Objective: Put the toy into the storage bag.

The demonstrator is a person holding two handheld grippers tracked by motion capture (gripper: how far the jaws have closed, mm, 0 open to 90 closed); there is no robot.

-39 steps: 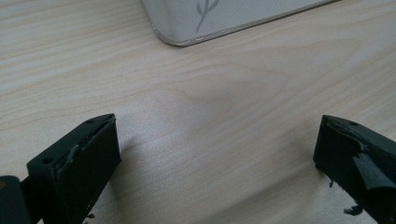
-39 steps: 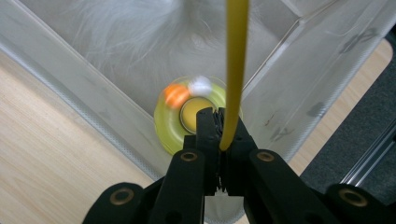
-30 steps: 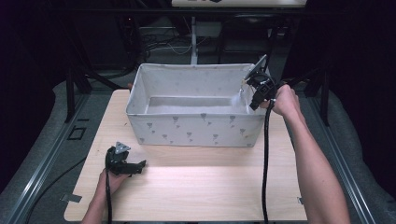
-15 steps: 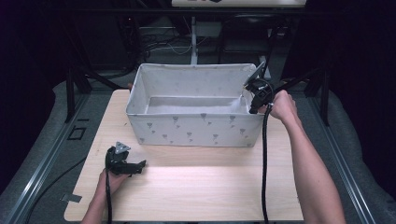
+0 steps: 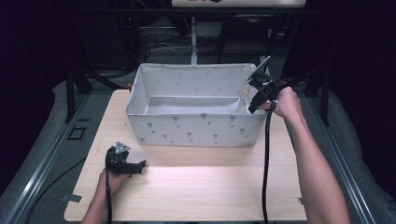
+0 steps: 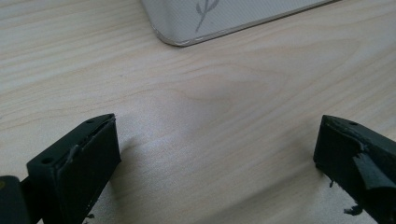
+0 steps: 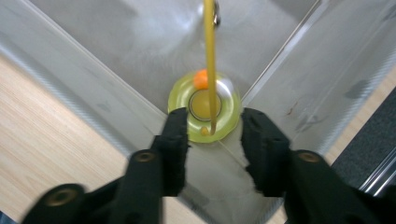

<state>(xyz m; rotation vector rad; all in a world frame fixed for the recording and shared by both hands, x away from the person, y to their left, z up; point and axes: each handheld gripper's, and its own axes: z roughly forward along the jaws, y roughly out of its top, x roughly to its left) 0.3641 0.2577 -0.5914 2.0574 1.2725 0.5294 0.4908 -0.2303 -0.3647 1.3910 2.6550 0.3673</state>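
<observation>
Two tongs at one table (image 5: 196, 186). Right tongs (image 7: 210, 140), jaws just opened and clear of the yellow-green disc (image 7: 205, 107), hang over the right near corner of the grey bin (image 5: 196, 128); the disc, with an orange bead and yellow cord (image 7: 210, 56), lies inside that corner. Left tongs (image 6: 215, 154) rest on the table, jaws wide apart, nothing between, near the bin's left front corner
</observation>
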